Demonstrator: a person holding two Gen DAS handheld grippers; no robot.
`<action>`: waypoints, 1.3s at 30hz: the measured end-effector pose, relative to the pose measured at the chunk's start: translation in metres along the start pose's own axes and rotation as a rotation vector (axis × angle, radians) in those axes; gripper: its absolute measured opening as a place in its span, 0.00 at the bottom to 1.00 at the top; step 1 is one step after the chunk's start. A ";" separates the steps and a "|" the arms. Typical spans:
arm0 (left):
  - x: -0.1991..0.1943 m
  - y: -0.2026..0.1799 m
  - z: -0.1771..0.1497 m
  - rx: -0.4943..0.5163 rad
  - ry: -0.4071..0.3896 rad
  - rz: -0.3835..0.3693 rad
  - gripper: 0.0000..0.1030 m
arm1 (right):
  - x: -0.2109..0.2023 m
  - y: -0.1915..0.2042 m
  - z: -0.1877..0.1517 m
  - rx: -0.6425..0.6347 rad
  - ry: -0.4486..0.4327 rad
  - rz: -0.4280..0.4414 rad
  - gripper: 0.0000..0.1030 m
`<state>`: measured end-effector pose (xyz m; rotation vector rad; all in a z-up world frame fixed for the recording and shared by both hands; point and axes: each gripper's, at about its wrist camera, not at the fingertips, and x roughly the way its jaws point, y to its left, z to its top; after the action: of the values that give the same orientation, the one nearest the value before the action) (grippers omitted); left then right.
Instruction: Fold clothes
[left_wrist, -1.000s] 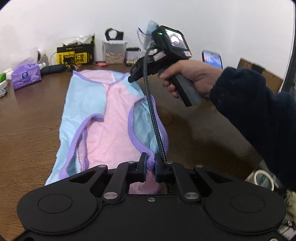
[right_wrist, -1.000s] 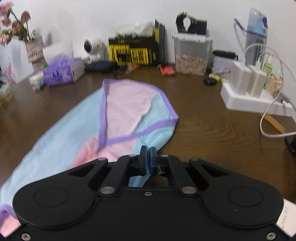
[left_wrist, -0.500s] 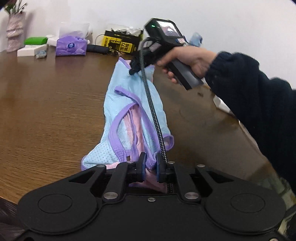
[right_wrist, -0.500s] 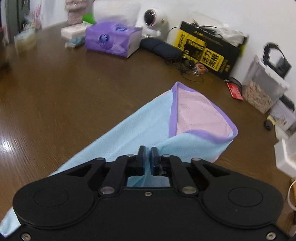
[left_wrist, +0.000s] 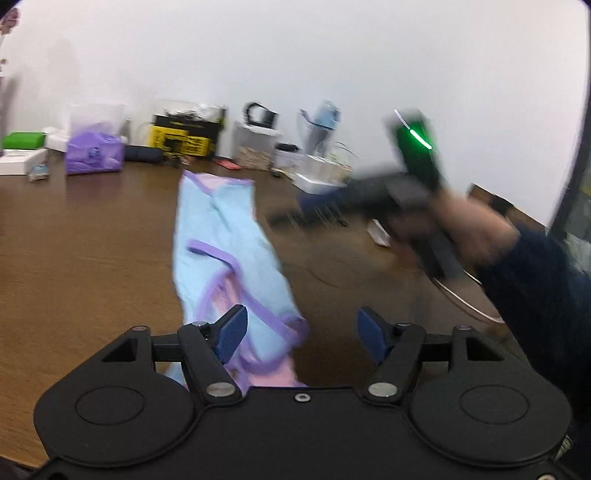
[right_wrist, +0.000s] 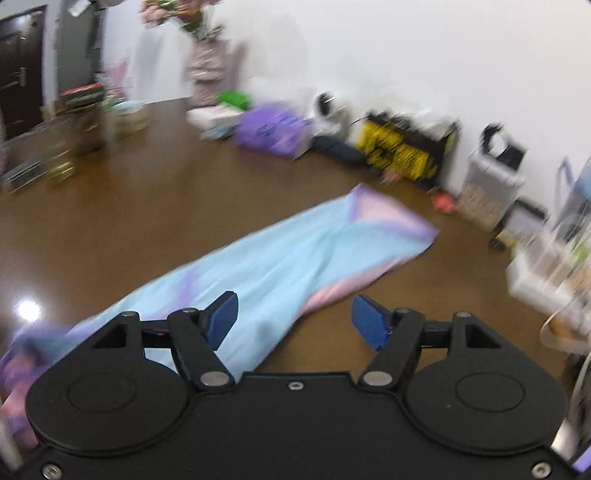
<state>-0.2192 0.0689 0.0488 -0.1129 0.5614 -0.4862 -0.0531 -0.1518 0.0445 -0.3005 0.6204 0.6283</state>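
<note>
- Left tongs (left_wrist: 298, 330) were spread wide apart, blue pads (left_wrist: 232, 334) gripping nothing, hovering low over the near end of the garment (left_wrist: 225, 236).
- The garment, light blue with purple trim and pink showing at its edges, lay in a long narrow strip on the brown table (left_wrist: 81, 258), running from 6 o'clock up toward 12 in the left wrist view.
- Its near end sat just under the left pad; the right pad had bare wood beneath it.
- Right tongs (right_wrist: 293, 323) were likewise released, pads (right_wrist: 221, 319) splayed, nothing between them.
- From the right wrist, the garment (right_wrist: 280, 266) stretched from 8 o'clock across to 2 o'clock, a pink corner folded at its far end.
- At 3 o'clock in the left view, a hand (left_wrist: 469, 229) in a dark sleeve held the other tool, badly blurred, green light glowing.
- Purple tissue pack (left_wrist: 94, 158) and yellow box (left_wrist: 184, 138) stood along the wall at 11 o'clock.
</note>
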 end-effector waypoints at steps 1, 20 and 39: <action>0.007 -0.001 0.001 0.012 0.009 0.013 0.58 | -0.003 0.005 -0.007 0.003 -0.002 0.020 0.69; 0.068 0.032 -0.009 -0.243 0.223 -0.191 0.04 | 0.126 -0.165 0.048 0.358 0.017 -0.097 0.46; 0.040 0.017 0.008 -0.181 0.084 -0.242 0.75 | 0.044 -0.106 0.033 0.105 -0.137 -0.154 0.69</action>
<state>-0.1784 0.0647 0.0325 -0.3371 0.6780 -0.6771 0.0565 -0.1994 0.0510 -0.2030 0.4919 0.4626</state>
